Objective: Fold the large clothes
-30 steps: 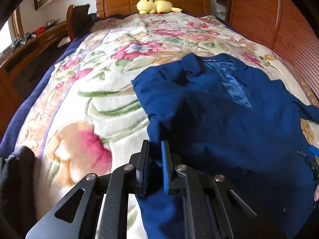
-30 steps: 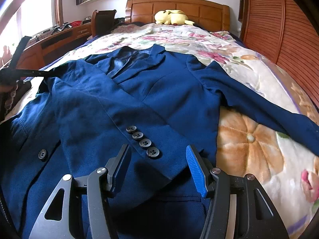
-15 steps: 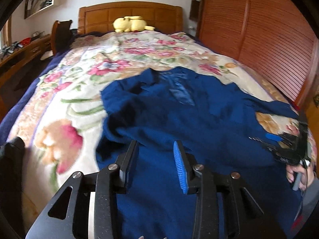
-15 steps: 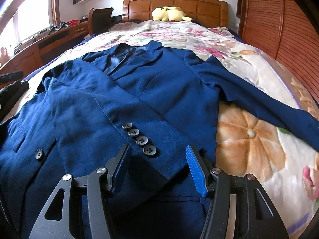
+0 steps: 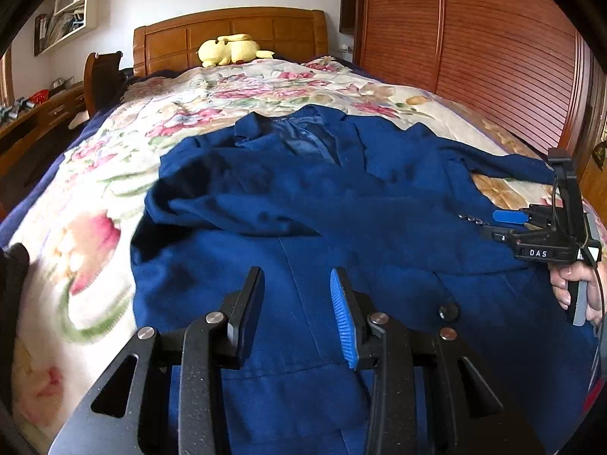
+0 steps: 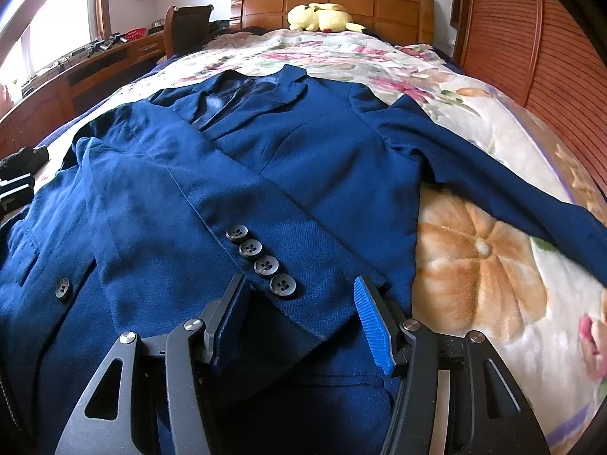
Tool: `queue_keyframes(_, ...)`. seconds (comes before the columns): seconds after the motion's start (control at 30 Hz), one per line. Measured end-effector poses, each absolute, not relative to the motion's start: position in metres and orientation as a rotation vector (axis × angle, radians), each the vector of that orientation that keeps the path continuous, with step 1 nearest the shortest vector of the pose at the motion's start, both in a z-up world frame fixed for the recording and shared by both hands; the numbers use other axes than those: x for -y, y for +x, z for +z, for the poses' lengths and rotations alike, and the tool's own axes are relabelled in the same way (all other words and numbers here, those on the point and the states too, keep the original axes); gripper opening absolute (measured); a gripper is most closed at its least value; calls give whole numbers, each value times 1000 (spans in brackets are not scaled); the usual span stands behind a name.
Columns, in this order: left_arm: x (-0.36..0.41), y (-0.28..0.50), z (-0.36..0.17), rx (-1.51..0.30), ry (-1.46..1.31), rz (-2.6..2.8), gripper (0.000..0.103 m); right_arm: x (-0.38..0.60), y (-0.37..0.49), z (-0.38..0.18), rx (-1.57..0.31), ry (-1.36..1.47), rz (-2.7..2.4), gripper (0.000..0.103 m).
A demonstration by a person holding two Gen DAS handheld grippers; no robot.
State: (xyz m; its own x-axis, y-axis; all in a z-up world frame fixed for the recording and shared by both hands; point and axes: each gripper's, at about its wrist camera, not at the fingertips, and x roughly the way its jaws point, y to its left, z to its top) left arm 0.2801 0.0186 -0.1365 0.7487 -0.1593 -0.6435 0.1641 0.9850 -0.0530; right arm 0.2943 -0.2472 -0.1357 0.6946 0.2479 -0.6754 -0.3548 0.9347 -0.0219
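Left gripper (image 5: 297,311) has just let go of the blue jacket (image 5: 341,197) on the bed (image 5: 95,227); jaws apart, empty, swung toward centre. One sleeve (image 6: 212,204) now lies folded across the front. Right gripper (image 6: 299,314) hovers open over its cuff; far sleeve (image 6: 493,178) unfolded.

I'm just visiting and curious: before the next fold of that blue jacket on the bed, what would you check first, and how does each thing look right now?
1. Folded sleeve lies flat across the jacket front: ok.
2. Its cuff, with four buttons, sits between the right gripper fingers, not pinched: ok.
3. Left gripper open with nothing clamped, above the jacket front: ok.
4. Other sleeve folded in: not ok, it stretches out over the floral blanket.
5. Collar flat: ok.
6. Hem smooth near the camera: cannot tell, grippers hide it.
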Motion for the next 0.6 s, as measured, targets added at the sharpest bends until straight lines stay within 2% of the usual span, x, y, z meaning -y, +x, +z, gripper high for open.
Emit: queue_keyframes(0.6,-9,273,-151,-689,41,-181,37,245,294,-135,-725,-174,325,59)
